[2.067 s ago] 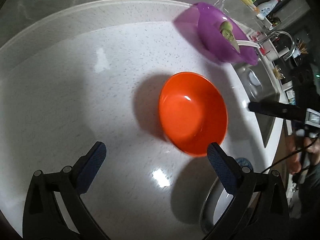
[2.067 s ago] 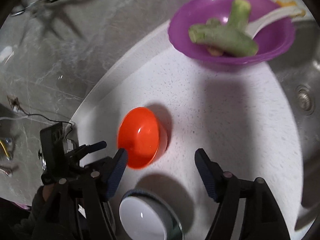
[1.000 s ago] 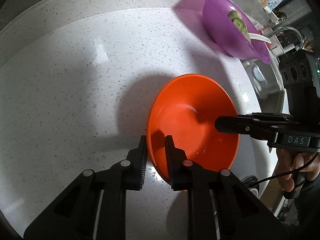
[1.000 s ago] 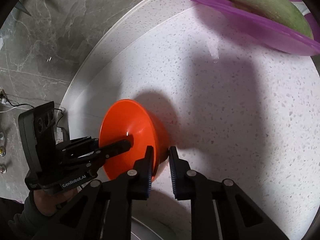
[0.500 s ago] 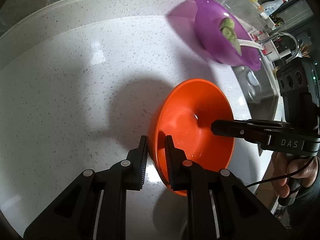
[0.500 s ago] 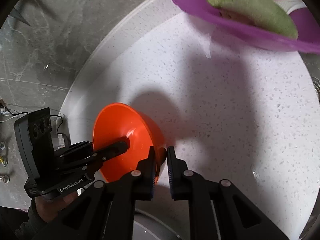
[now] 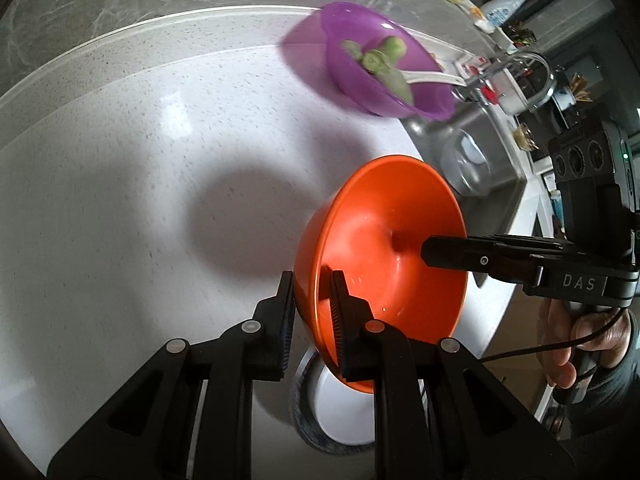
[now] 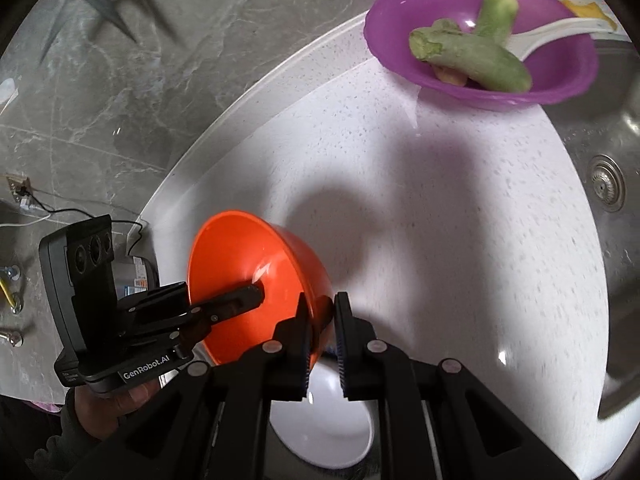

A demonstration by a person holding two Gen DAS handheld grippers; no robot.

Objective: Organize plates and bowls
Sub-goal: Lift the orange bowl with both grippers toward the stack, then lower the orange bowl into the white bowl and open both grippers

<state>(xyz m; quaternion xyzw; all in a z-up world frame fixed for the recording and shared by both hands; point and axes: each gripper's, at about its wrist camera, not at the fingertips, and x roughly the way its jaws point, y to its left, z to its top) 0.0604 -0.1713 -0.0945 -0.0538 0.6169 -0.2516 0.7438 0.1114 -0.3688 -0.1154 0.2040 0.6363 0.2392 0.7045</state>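
You hold the orange bowl (image 7: 384, 248) tilted above the white speckled counter (image 7: 120, 200), its shadow below. Your left gripper (image 7: 312, 312) pinches the near rim, one pad inside, one outside; your right gripper (image 8: 320, 332) clamps the opposite rim. A white bowl (image 8: 324, 428) sits beneath. The purple bowl (image 8: 480, 32) of green vegetables (image 8: 472, 56) rests by the sink (image 8: 612, 184).
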